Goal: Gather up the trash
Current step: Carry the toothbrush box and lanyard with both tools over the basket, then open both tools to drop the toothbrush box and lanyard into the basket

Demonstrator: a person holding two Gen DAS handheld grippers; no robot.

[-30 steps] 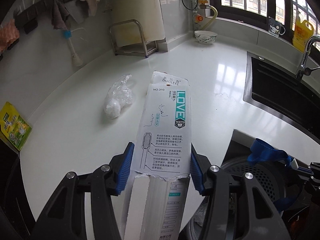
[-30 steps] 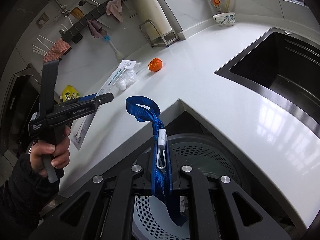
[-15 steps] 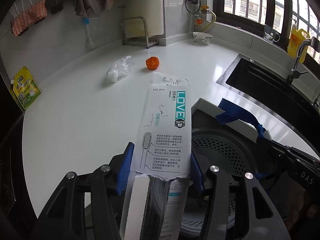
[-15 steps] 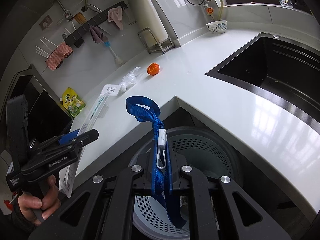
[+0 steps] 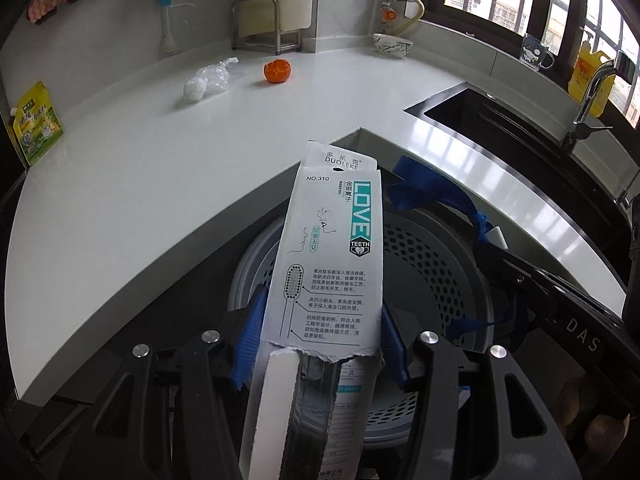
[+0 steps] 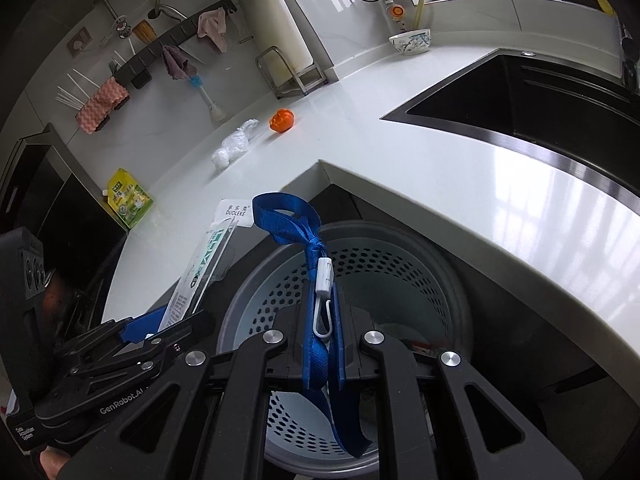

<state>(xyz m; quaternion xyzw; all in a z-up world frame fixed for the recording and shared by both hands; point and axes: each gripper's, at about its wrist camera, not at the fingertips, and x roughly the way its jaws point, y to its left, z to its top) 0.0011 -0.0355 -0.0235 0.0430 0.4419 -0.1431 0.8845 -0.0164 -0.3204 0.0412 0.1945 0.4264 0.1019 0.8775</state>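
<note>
Perforated bin (image 6: 400, 276): scraps inside; toothbrush pack (image 5: 332, 264) above rim.

I'm getting soft daylight from the windows (image 5: 516, 4) at far right, and it glares in pale patches off the white counter (image 5: 160, 184) beside the sink (image 6: 532, 96). Both views bend hard at the edges, corners going black. Under the counter it's dim around the perforated bin (image 6: 400, 276). I see everything sharp, no motion blur; only the nearest packaging edge softens.
</note>
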